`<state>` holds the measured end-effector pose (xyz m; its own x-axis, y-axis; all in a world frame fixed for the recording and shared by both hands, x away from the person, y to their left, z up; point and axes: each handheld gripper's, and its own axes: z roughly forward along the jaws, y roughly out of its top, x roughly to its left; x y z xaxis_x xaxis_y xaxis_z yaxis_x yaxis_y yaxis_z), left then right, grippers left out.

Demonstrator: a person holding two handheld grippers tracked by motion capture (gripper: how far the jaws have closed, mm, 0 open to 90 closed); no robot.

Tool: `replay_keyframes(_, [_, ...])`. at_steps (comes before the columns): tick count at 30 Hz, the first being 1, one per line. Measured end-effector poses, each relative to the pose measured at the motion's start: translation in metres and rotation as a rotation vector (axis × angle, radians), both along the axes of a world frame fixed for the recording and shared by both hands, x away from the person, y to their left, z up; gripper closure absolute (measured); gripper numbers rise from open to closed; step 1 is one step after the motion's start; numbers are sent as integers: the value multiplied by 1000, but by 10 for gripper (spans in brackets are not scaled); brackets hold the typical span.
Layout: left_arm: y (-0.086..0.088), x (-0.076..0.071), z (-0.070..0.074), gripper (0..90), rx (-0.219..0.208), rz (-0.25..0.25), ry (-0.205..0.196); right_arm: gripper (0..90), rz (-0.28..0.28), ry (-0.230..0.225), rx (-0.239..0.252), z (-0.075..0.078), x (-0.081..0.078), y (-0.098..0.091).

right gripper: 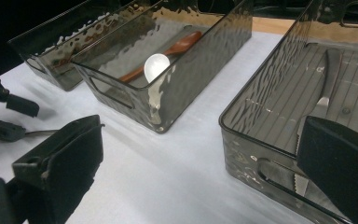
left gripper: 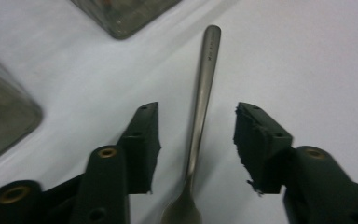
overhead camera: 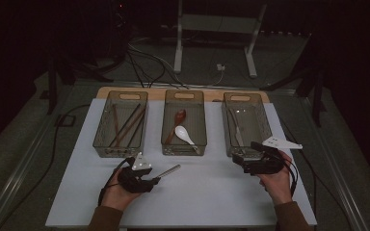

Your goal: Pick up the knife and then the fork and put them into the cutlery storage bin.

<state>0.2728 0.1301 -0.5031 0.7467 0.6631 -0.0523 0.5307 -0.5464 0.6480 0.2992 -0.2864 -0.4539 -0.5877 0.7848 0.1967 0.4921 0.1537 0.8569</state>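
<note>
A metal spoon [overhead camera: 168,170] lies on the white table, its handle pointing toward the bins. My left gripper [overhead camera: 154,180] is low over it. In the left gripper view the spoon's handle [left gripper: 203,93] runs up between the two jaws with a gap on each side, so the left gripper [left gripper: 198,112] is open around it without touching. My right gripper [overhead camera: 238,161] is held at the near corner of the right bin [overhead camera: 225,120]. Its jaws stand wide open in the right gripper view [right gripper: 203,135], with nothing between them.
Three clear bins stand in a row at the back. The left bin [overhead camera: 98,134] holds chopsticks, and the middle bin [overhead camera: 165,120] holds a wooden spoon [right gripper: 182,44] and a white spoon [right gripper: 156,65]. A knife [right gripper: 328,74] lies in the right one. Bare table [overhead camera: 197,197] stretches in front.
</note>
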Motion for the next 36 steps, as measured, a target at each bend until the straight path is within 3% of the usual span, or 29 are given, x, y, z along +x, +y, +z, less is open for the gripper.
replay_keyframes(10, [-6,2,-9,717,72,-16,30,4,-12,4,12,-1,0,-2])
replay_keyframes(14, [-5,3,-9,749,71,-7,37,4,-15,7,17,-2,-1,-3])
replay_keyframes(25, [-13,-2,-7,856,148,-37,2,4,-19,9,22,-2,-1,-4])
replay_keyframes(36, [-13,-4,-3,869,117,-15,-15,4,-5,29,34,-6,-2,0])
